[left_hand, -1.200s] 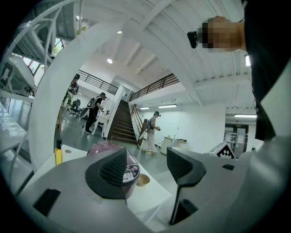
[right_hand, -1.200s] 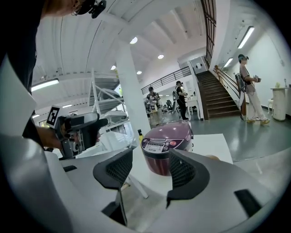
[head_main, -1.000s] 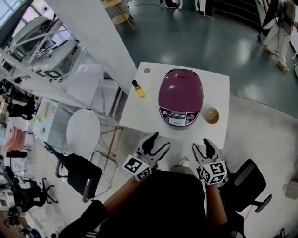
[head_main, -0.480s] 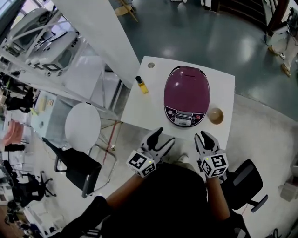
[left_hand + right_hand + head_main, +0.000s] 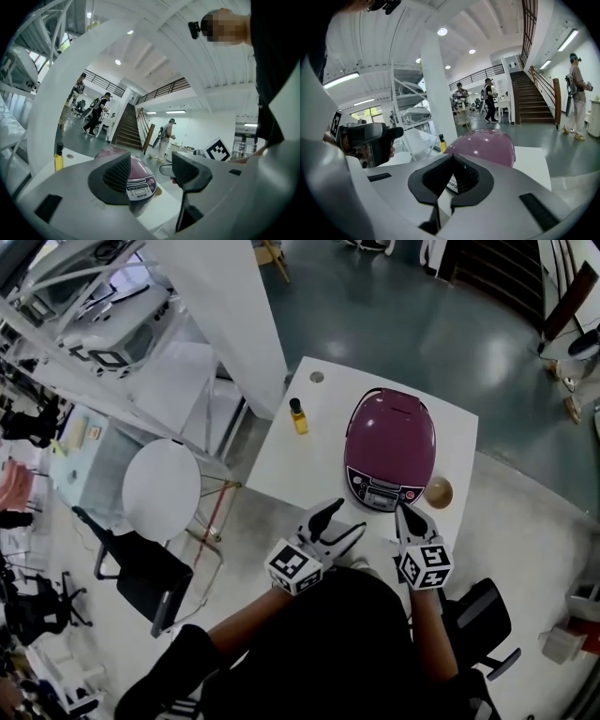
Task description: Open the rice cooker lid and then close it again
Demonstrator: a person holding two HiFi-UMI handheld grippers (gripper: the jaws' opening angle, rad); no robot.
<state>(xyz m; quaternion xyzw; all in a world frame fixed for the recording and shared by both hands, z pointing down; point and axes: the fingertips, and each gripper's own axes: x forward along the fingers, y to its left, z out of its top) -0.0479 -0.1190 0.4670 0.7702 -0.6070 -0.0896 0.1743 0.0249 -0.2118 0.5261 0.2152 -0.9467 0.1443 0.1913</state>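
A purple rice cooker [image 5: 389, 446] with its lid down stands on the white table [image 5: 305, 465], its control panel facing me. In the head view my left gripper [image 5: 341, 522] hovers open at the table's near edge, left of the panel. My right gripper [image 5: 404, 513] is shut just in front of the panel; its jaws have just been closing with nothing between them. The left gripper view shows the cooker [image 5: 139, 172] between the spread jaws of the left gripper [image 5: 150, 172]. Beyond the closed tips of the right gripper [image 5: 452, 158] rises the cooker's dome [image 5: 487, 145].
A yellow bottle [image 5: 298, 416] stands on the table left of the cooker, and a small brown bowl [image 5: 438, 491] sits at its right. A white round stool [image 5: 161, 488], a black chair [image 5: 141, 568] and a white pillar [image 5: 225, 306] are on the left. People walk in the background.
Both grippers have moved forward to the table's near edge, toward the cooker. The right jaws went from wide open to shut on nothing. The left jaws stay open.
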